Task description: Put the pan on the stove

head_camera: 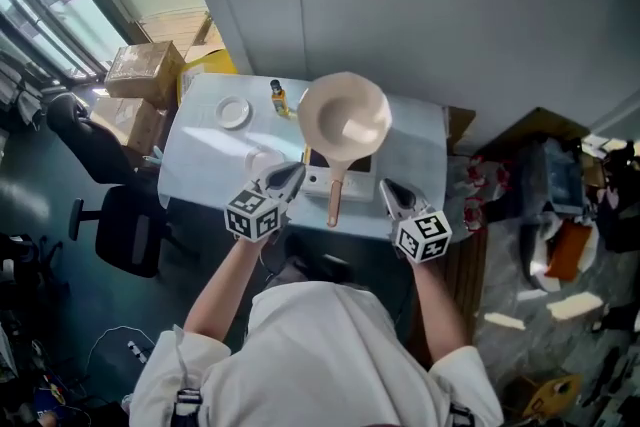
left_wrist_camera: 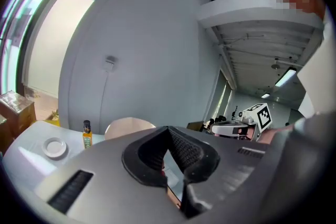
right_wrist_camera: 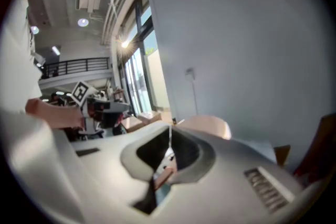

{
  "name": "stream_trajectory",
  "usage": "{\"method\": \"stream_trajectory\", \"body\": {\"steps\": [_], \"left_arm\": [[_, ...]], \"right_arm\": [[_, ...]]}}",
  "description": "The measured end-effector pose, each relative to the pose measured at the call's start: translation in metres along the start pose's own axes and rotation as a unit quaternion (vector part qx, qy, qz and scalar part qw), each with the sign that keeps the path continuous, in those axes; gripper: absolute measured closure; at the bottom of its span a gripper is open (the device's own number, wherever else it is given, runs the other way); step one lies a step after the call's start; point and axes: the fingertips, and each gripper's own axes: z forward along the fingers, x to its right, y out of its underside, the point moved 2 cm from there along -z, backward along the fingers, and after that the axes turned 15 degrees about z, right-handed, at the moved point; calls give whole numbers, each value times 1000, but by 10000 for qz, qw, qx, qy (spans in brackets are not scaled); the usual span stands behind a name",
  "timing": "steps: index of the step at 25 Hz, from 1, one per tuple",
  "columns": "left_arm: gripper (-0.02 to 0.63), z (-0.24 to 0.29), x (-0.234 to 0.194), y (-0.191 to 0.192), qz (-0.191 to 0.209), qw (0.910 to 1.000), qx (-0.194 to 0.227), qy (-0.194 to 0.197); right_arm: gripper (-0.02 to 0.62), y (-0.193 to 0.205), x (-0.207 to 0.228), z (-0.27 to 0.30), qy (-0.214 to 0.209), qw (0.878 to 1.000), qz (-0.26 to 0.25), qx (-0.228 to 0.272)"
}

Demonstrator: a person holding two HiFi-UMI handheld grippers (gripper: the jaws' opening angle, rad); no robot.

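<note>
The pan (head_camera: pixel 343 120) sits on the flat stove (head_camera: pixel 358 179) on the pale tabletop (head_camera: pixel 205 160). Its long axis runs front to back, with the round, smooth, cream bowl toward the wall and the straight tan handle (head_camera: pixel 334 198) pointing back at the person. The left tongs (head_camera: pixel 292 175) and right tongs (head_camera: pixel 386 187) (dark ribbed pads) are both clenched on nothing, one either side of the handle and clear of it.

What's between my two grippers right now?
The pan's handle, running toward you from the pan on the stove. Head view shows it between the left gripper and right gripper, touching neither.
</note>
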Motion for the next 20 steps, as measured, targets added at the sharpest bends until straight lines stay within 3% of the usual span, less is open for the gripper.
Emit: {"method": "stream_trajectory", "body": {"steps": [12,20], "left_arm": [[586,-49,-4,-27,599,9973,235,-352],[586,-55,-20,-28,614,9973,262,-309]], "right_arm": [[561,-27,-24,-20,289,9976,-409,475],[562,-33,-36,-21,548,9950,-461,694]]}}
